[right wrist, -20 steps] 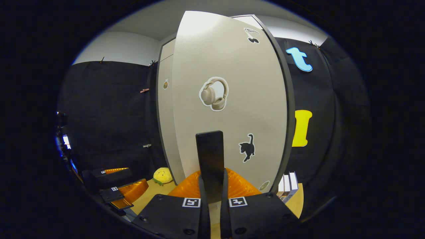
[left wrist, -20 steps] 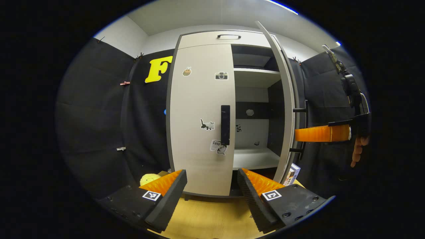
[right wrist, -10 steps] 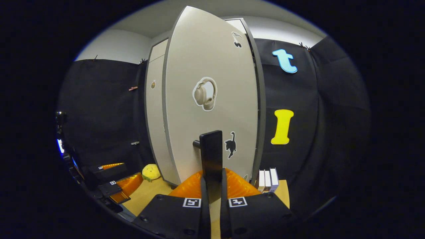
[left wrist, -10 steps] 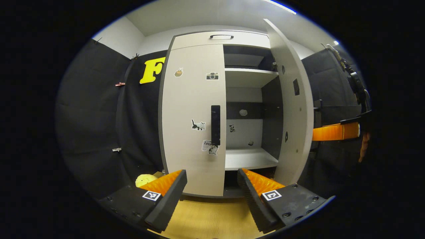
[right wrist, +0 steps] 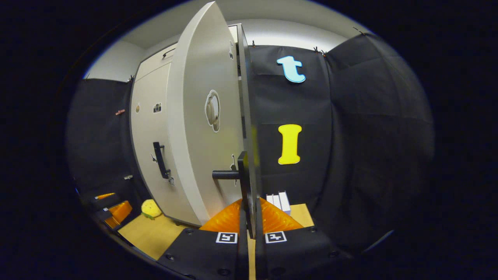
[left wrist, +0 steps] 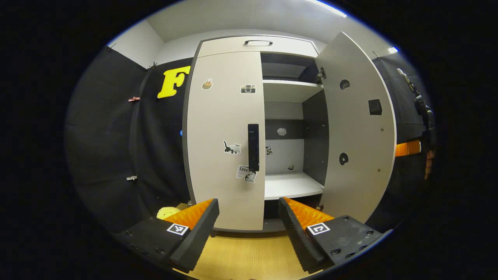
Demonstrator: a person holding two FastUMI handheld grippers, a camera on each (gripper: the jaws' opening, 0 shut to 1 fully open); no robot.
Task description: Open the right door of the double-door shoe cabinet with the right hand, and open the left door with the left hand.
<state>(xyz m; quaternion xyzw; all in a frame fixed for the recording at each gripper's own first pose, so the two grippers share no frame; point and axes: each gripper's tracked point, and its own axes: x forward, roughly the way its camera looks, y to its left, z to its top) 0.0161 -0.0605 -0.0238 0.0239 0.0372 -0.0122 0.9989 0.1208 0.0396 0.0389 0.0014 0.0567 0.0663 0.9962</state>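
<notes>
Low in the left gripper view, the left gripper (left wrist: 248, 217) points straight at the shoe cabinet (left wrist: 256, 42) with its two fingers spread wide and nothing between them, held above the wooden floor (left wrist: 249, 254) just in front of the cabinet's base. At the lower left of that view a yellow plush toy (left wrist: 166, 212) peeks out behind the left finger. The left door (left wrist: 223, 155) fills the centre-left, shut flat, with its black handle (left wrist: 253, 147) upright near its inner edge. To the right of it the open compartment shows a white shelf (left wrist: 291, 184). Farther right, the right door (left wrist: 356, 128) stands swung well out, its inner face towards the camera. At the far right edge, an orange part of the right gripper (left wrist: 407, 148) and the fingertips of a hand (left wrist: 428, 169) show past the door's edge.

In the right gripper view, the right gripper (right wrist: 251, 229) sits at the bottom centre, clamped narrowly on the right door's handle (right wrist: 244, 182), which rises edge-on between its fingers. White boxes (right wrist: 279, 201) stand on the floor just right of it.
</notes>
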